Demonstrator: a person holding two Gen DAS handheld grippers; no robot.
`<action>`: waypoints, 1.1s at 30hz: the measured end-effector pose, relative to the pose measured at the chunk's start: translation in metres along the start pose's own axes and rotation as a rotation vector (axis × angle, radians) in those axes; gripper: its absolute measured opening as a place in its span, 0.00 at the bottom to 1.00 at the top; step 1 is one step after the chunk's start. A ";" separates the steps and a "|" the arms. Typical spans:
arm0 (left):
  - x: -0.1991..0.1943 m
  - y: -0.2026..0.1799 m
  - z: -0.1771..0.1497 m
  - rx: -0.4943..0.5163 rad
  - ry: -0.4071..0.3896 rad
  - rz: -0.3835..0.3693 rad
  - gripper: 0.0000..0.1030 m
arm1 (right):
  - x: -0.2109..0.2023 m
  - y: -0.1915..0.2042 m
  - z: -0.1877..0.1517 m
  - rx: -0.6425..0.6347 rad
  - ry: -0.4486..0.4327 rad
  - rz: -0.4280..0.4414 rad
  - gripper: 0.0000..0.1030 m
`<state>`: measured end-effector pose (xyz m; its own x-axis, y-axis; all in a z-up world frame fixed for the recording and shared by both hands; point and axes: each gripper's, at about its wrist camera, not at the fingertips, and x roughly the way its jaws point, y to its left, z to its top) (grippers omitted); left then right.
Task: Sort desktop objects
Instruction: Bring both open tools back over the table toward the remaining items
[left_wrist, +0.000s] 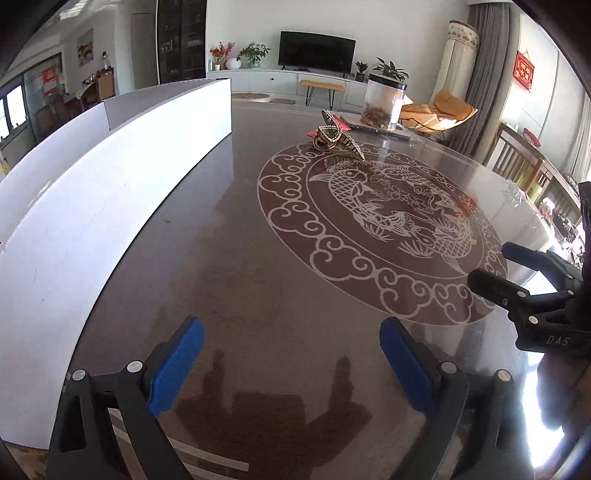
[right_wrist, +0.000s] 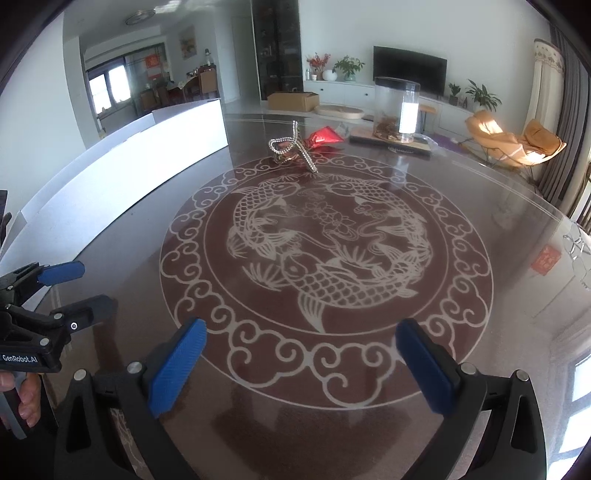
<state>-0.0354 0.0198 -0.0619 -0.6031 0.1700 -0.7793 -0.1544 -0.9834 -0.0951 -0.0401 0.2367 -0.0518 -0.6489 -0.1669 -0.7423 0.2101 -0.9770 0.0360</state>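
The round table (right_wrist: 498, 332) fills both views, dark and glossy, with a pale fish medallion (right_wrist: 325, 258) printed at its centre, and that medallion is our landmark. Left of the medallion runs a long white box (left_wrist: 110, 192), its wall curving along the table's edge. Beyond the medallion, at the far side, stands a clear jar (right_wrist: 397, 109) on a flat board. Just past the medallion's far rim lies a sparkly hair clip (right_wrist: 291, 146), with a red packet (right_wrist: 325, 137) touching it from behind. Near side of the medallion now: the right gripper (right_wrist: 301, 363) hangs above the rim, blue pads spread wide, nothing between them. The left gripper (left_wrist: 291, 363) sits left of the medallion, beside the white box, also gaping wide and empty.
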 end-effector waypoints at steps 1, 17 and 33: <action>-0.002 0.001 0.000 -0.005 -0.017 0.005 0.94 | 0.005 -0.002 0.007 -0.009 -0.004 -0.004 0.99; 0.002 0.036 -0.001 -0.172 -0.031 0.033 0.94 | 0.163 -0.007 0.191 -0.026 0.030 0.085 0.99; 0.001 0.046 -0.003 -0.232 -0.028 0.015 0.94 | 0.149 0.081 0.136 -0.221 0.191 0.523 0.61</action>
<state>-0.0411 -0.0253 -0.0689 -0.6258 0.1536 -0.7647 0.0371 -0.9734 -0.2259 -0.2191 0.1145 -0.0680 -0.2797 -0.5718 -0.7713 0.6270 -0.7171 0.3043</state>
